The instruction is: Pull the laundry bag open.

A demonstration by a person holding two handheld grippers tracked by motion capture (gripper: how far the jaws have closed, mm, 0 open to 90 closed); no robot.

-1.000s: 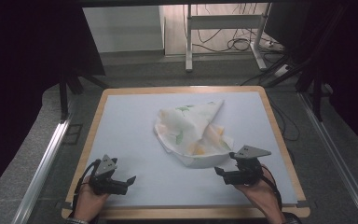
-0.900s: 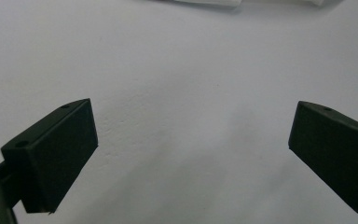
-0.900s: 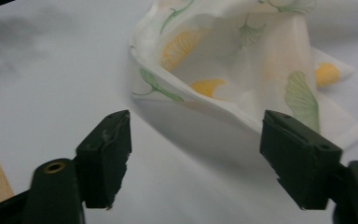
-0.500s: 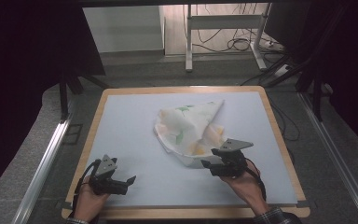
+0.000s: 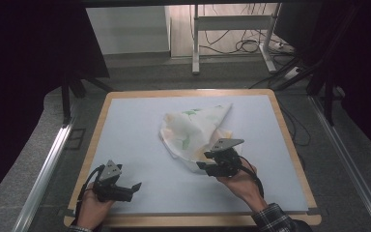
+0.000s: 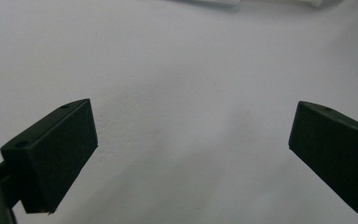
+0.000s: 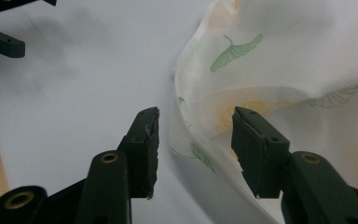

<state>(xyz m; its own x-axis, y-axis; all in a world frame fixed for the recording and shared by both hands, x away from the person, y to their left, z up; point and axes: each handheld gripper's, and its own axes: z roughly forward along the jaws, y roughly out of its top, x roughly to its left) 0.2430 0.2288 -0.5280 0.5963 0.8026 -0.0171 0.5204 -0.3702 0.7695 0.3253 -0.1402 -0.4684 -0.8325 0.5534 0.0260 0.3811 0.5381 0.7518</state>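
My right hand-held gripper had just been closing around the leaf-print cloth crumpled mid-counter, its edge between jaws not yet pinching. I feared catching one layer only. My left hand-held gripper gaped empty.

High view: even overhead light falls on the pale table surface, while the surroundings at left and right sink into near black; the image is soft and slightly grainy. Left gripper view: diffuse light, faint broad shadows on the surface, near jaws out of focus. Right gripper view: the cloth is brightly lit, its upper parts nearly washed out; soft grey shadows lie at upper left.
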